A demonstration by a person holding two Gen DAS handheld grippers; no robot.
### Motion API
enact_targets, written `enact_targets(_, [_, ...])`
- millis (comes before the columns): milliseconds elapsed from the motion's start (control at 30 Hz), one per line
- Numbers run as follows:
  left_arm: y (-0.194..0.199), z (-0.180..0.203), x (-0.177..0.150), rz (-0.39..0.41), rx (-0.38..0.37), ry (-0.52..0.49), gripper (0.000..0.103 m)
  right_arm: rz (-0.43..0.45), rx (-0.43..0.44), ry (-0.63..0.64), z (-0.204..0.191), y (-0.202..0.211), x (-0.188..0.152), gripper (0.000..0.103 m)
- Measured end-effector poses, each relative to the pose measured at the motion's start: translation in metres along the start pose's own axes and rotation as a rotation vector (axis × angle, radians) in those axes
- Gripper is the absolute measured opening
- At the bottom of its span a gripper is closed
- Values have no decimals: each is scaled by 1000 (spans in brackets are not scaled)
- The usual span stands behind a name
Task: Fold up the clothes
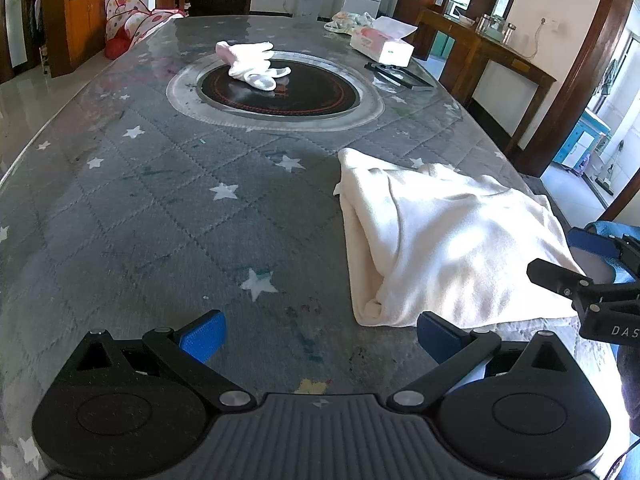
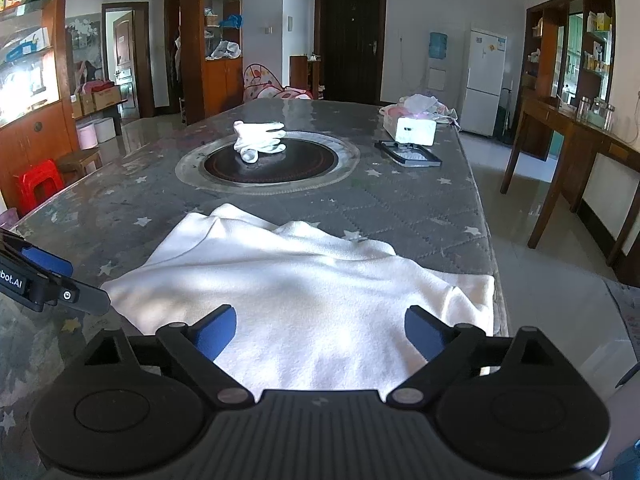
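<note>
The cream cloth (image 2: 304,288) lies folded at the lower middle of the table (image 2: 400,208). Right tool (image 2: 320,332) spread above it, pinching nothing. Left tool (image 1: 320,336) spread, empty

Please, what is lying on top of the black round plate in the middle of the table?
A small white garment lies bunched on the black round plate. The part of the plate beneath it is hidden.
</note>
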State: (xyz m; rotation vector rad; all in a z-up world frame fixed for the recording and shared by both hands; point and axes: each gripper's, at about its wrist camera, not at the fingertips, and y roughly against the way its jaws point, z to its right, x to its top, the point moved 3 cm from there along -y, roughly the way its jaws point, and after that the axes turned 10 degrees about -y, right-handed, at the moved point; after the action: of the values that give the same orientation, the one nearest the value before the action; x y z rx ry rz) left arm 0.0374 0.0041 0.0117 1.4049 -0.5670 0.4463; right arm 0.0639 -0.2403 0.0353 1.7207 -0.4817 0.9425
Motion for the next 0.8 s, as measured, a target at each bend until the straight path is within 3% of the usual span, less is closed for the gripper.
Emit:
enact_targets(233, [4, 4, -1, 6, 2, -13, 103, 25, -7, -1, 0, 8, 1, 103])
enact_targets(800, [11, 13, -4, 14, 8, -36, 103, 45, -1, 17, -5, 23, -2, 103])
